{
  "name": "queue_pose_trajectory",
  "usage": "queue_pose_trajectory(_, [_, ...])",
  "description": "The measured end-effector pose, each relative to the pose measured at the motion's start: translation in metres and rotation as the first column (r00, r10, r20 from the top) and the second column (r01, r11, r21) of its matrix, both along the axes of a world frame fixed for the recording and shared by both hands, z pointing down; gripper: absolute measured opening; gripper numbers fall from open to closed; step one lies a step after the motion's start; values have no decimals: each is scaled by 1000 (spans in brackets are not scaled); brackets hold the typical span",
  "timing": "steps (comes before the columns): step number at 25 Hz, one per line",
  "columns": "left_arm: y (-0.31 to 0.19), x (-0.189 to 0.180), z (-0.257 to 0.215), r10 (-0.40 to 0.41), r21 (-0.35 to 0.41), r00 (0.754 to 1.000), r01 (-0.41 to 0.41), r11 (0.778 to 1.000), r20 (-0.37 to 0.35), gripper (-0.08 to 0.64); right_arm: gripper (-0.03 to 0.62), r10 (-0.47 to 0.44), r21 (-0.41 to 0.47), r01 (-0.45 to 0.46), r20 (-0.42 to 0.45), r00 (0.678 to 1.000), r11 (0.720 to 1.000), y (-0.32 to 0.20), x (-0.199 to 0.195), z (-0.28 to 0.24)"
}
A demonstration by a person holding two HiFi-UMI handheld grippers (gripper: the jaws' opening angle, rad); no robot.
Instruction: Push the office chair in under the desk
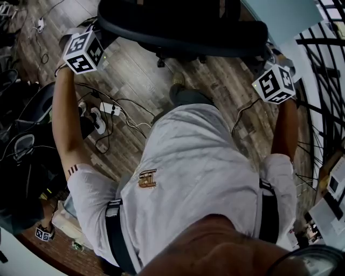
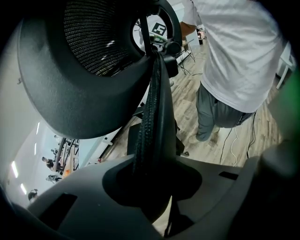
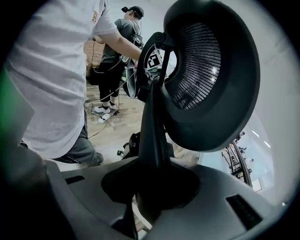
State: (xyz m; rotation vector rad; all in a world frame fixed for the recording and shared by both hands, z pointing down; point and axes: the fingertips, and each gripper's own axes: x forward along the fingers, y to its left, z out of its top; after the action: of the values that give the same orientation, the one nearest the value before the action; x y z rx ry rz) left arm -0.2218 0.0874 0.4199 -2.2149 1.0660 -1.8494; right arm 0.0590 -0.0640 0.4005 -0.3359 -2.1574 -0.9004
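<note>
Closest to you is your own white shirt (image 1: 194, 178), with one arm out on each side. At the end of your left arm, the left gripper (image 2: 152, 185) is closed tight on the black side edge of the chair (image 1: 183, 24). The edge of its back sits right between the jaws. The right gripper (image 3: 152, 183) is closed on the other side edge in the same way. So you hold the chair with both hands, one at each end of the back, and both are about as near. The back runs from side to side in front of you, over the wood floor (image 1: 135, 81). Its round net headrest (image 3: 211, 75) sticks up above the jaws. Past the chair, far off and a bit to the right, is the pale counter (image 1: 285, 16). I think the push has to go straight ahead and a little right. Both hands should push the same, so the chair does not spin.
</note>
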Motion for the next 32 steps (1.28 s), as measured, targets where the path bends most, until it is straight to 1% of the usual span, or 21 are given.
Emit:
queue_pose_trajectory(5, [-37, -48, 5, 33, -7, 999, -33, 999, 2, 114, 106, 43, -11, -43, -8, 999, 999, -23, -40, 5])
queue_pose_trajectory(10, [-69, -86, 4, 63, -10, 998, -63, 998, 3, 117, 106, 74, -13, -75, -11, 997, 997, -44, -72, 5])
queue_pose_trajectory(19, [-121, -141, -1, 121, -21, 993, -121, 992, 12, 117, 106, 139, -8, -139, -4, 990, 990, -77, -119, -1])
queue_pose_trajectory(24, [-152, -183, -4, 174, -4, 985, -174, 985, 12, 118, 104, 197, -3, -197, -4, 980, 980, -90, -155, -3])
queue_pose_trajectory(30, [-201, -231, 2, 250, -12, 968, -250, 968, 14, 118, 104, 270, 0, -270, 1, 963, 963, -117, -196, 1])
queue_pose_trajectory(32, [-218, -242, 4, 274, -15, 962, -273, 962, 14, 118, 104, 296, 0, -296, 4, 955, 955, -125, -206, 3])
